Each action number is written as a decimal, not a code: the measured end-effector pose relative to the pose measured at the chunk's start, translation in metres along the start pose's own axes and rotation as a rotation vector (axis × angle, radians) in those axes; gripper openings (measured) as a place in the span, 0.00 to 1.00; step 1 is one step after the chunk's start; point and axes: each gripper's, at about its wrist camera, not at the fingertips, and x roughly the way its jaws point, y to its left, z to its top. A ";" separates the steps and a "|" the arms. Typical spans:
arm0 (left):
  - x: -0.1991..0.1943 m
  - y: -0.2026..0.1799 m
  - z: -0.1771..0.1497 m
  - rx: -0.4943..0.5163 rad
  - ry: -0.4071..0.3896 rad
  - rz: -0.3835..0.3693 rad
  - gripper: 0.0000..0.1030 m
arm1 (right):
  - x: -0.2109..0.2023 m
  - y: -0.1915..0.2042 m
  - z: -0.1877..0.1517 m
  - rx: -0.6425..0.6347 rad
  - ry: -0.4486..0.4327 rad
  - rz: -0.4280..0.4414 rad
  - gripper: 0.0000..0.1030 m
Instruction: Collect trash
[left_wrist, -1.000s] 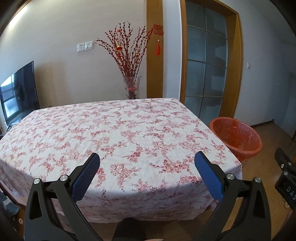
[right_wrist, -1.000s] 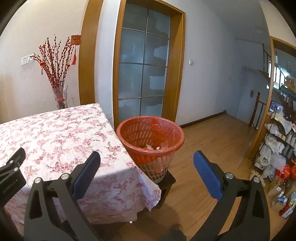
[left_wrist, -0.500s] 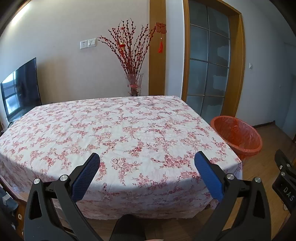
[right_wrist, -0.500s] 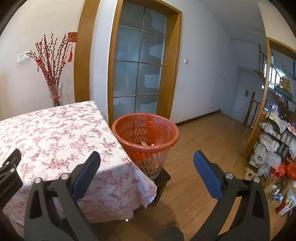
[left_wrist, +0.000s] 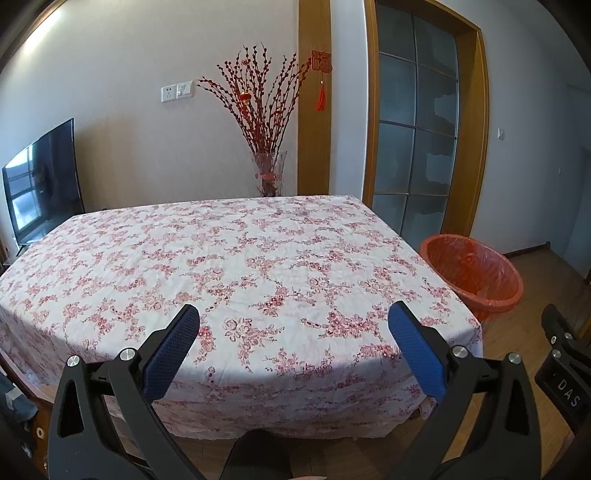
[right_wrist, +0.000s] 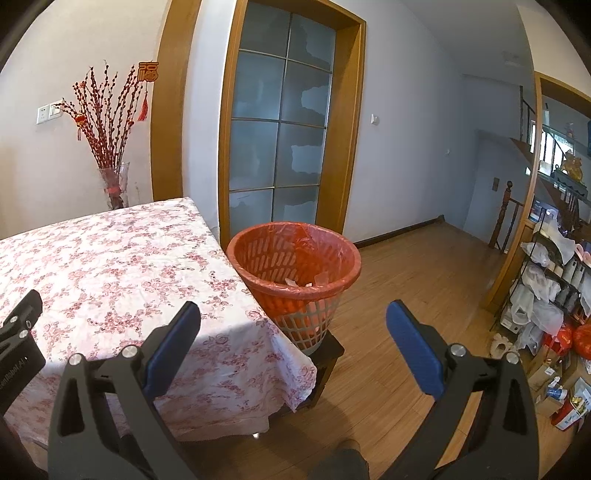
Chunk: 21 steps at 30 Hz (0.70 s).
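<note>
**Inspector:** What is changing over the last second?

**Assistant:** Both cameras are pulling back from the table (left_wrist: 236, 258). Its flowered cloth is sitting lower and smaller in the left view than a second ago, and more of the wall beyond the table is showing. In the right view the orange basket (right_wrist: 295, 266) is drifting rightward and further off.

**Inspector:** Jaws?

**Assistant:** The left gripper (left_wrist: 293, 347) is standing wide apart, holding nothing. The right gripper (right_wrist: 293, 341) is doing likewise, nothing between its blue pads.

**Inspector:** And the trash?

**Assistant:** None is lying on the table that I can see. The basket is standing just off the table's far right corner, on a dark stool (right_wrist: 328, 350), and pale scraps (right_wrist: 295, 283) are lying inside it.

**Inspector:** Your reading?

**Assistant:** I am judging the collecting as finished or nearly so; the grippers appear to be retiring, with nothing left to pick up within view
</note>
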 end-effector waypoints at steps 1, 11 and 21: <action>0.000 0.000 0.000 -0.001 -0.002 0.000 0.97 | 0.000 0.000 0.000 0.000 0.000 0.000 0.96; -0.002 0.000 0.001 -0.006 -0.006 0.000 0.97 | 0.001 0.001 0.000 -0.003 0.005 0.006 0.96; -0.002 -0.001 0.001 -0.006 -0.009 0.001 0.97 | 0.000 0.000 0.000 -0.004 0.005 0.010 0.96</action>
